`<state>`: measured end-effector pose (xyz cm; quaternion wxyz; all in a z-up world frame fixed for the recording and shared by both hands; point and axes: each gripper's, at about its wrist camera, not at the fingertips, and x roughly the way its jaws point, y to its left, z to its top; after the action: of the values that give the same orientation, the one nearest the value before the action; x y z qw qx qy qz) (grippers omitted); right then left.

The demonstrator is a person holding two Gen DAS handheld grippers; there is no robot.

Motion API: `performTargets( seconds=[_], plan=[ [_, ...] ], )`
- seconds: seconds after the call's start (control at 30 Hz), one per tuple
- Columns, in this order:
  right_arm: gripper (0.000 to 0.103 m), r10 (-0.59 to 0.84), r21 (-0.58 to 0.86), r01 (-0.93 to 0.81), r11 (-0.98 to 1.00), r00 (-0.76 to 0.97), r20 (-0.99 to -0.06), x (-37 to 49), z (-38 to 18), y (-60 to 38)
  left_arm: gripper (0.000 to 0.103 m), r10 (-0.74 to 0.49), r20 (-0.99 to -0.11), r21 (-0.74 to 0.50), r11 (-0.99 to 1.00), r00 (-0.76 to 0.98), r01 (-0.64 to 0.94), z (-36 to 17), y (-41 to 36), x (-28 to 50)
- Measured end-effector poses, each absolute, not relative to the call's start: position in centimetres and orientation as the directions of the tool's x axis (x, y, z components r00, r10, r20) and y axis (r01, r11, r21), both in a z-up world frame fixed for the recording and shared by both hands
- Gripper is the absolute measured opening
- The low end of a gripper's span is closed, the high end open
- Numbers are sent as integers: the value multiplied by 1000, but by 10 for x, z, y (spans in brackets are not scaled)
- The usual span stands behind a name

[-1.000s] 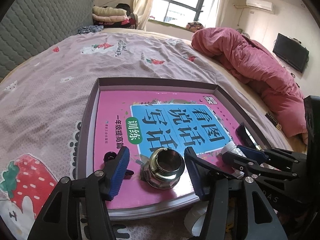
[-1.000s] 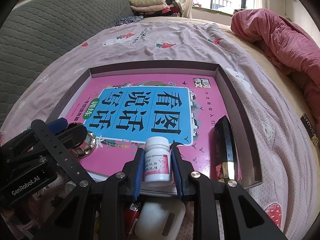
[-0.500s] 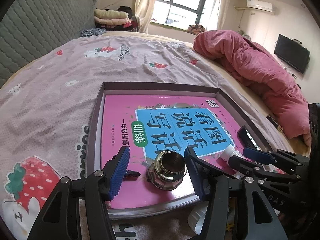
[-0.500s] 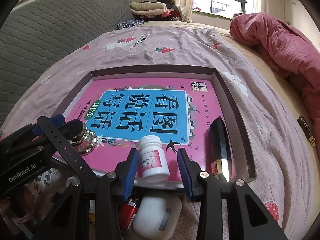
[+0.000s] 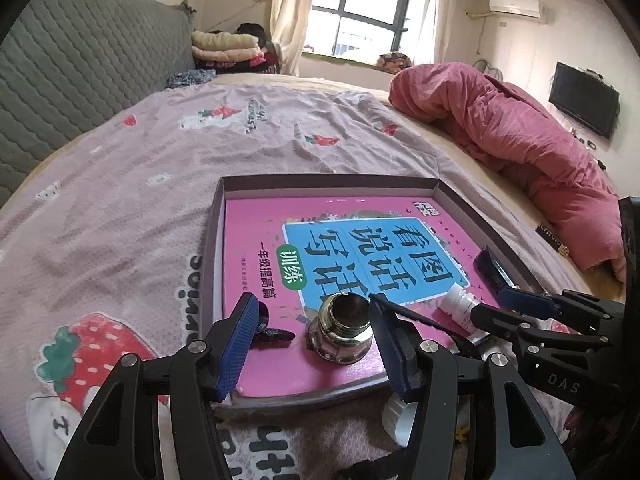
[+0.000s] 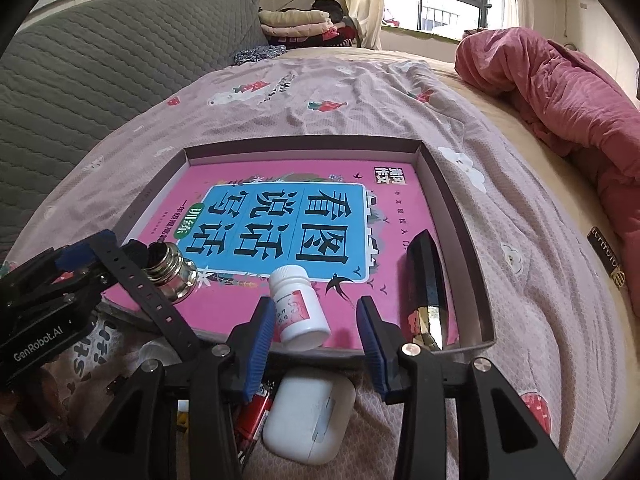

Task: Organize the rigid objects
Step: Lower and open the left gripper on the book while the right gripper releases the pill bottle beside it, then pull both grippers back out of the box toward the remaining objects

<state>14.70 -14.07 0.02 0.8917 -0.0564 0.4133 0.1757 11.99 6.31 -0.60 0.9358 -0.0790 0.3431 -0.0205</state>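
step: both items placed, release | left tool (image 5: 312, 346) open around metal jar (image 5: 340, 334) on pink book (image 5: 320, 240) near edge | right tool (image 6: 316, 330) open around white pill bottle (image 6: 298, 308) on same book | next: back off, fetch white earbud case (image 6: 308, 416) off bed

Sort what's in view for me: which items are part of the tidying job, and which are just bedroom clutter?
Job items: shallow box; pink book lying in it; white pill bottle, metal jar and black flat object on the book; white earbud case and red item outside the box.

Lying about: pink quilt, folded clothes, TV, air conditioner.
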Motion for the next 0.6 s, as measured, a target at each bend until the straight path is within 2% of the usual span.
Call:
performTargets(
  seconds=[0.6],
  plan=[
    [42, 276, 43, -358, 933, 633, -724, 126, 17, -158, 60, -26, -622, -91, 995, 783, -40, 5, 53, 95]
  ],
)
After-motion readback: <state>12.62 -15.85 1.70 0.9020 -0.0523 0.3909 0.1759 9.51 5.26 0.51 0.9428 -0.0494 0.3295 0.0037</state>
